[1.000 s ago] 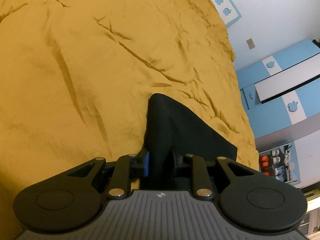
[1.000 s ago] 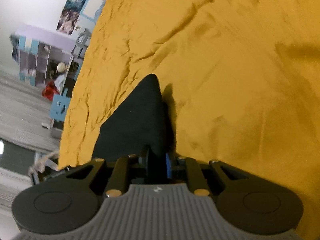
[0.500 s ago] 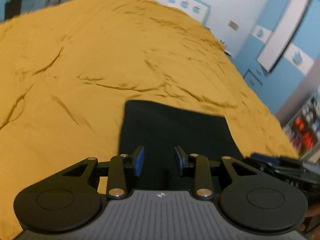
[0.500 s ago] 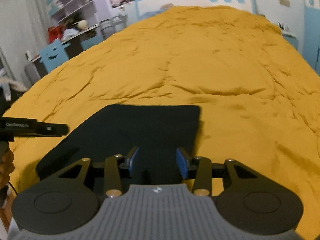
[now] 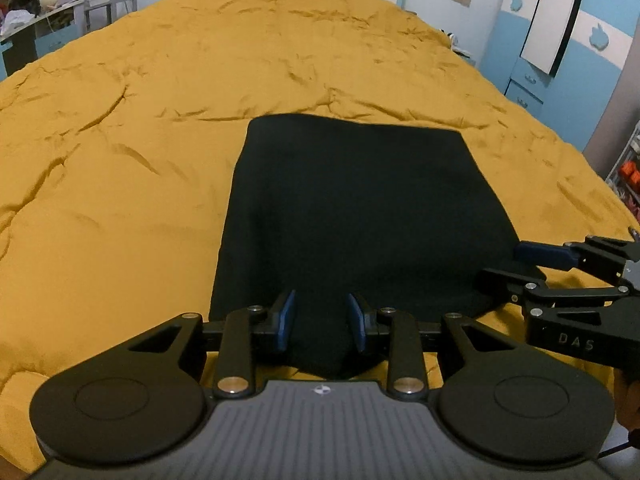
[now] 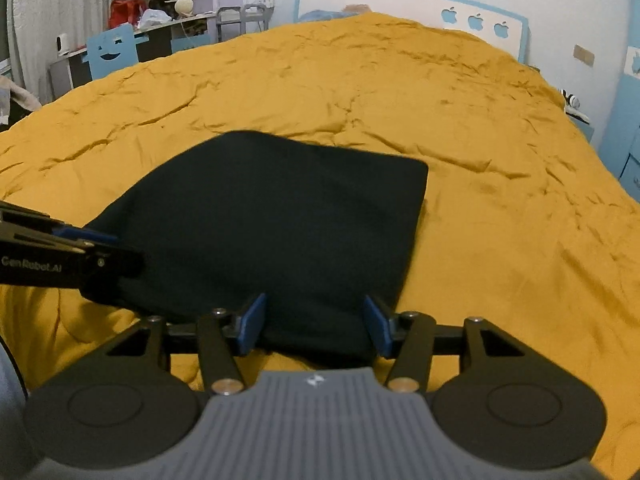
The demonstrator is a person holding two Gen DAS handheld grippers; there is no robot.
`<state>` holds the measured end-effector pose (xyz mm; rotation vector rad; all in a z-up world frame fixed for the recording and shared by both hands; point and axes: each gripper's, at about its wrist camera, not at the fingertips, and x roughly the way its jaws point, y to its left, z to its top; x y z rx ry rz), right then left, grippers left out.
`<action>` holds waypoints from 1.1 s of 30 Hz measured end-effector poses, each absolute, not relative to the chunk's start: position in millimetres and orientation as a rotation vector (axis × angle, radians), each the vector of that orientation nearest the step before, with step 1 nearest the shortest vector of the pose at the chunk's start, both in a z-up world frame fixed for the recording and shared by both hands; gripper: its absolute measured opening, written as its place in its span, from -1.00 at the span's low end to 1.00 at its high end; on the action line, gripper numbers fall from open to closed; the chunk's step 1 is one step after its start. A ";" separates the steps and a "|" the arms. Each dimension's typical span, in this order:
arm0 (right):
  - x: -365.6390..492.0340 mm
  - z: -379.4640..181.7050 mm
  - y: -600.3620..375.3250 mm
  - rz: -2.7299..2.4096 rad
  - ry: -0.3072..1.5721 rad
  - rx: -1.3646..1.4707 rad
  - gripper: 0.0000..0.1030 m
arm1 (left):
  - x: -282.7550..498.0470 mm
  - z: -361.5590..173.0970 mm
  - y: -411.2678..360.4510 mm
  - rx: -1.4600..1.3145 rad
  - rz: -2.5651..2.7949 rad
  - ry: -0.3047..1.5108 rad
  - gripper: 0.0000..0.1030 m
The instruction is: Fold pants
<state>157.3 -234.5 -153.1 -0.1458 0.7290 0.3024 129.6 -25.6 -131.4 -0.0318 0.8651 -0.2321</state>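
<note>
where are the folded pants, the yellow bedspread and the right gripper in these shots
folded black pants [image 5: 352, 216], left wrist view, middle of the top layer
yellow bedspread [image 6: 500, 220], right wrist view, bare stretch to the right of the pants
right gripper [image 6: 316, 320], right wrist view, midway between its open blue fingertips

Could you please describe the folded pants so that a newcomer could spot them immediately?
A mustard-yellow bedspread covers the large bed. Near its front edge lie the pants, a flat rectangular bundle. They are the only black item on the yellow cover.
</note>
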 end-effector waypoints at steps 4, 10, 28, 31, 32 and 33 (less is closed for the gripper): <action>157.0 -153.9 -233.4 0.305 0.735 -0.156 0.02 | 127.7 -129.2 -25.6 -0.016 -0.240 0.862 -0.30; 163.7 -123.8 -238.6 0.303 0.727 -0.108 0.19 | 124.5 -93.6 -27.1 0.007 -0.258 0.753 -0.10; 104.6 7.7 -270.5 0.235 0.397 0.102 0.60 | 77.7 27.4 -50.0 0.069 -0.145 0.354 0.85; 87.7 6.7 -265.2 0.253 0.388 0.080 0.60 | 67.1 24.5 -55.9 0.086 -0.121 0.334 0.87; 82.3 5.0 -263.3 0.251 0.391 0.076 0.60 | 64.2 22.2 -57.9 0.081 -0.108 0.334 0.87; 77.2 3.5 -262.7 0.247 0.395 0.075 0.60 | 60.5 20.2 -58.3 0.072 -0.097 0.335 0.88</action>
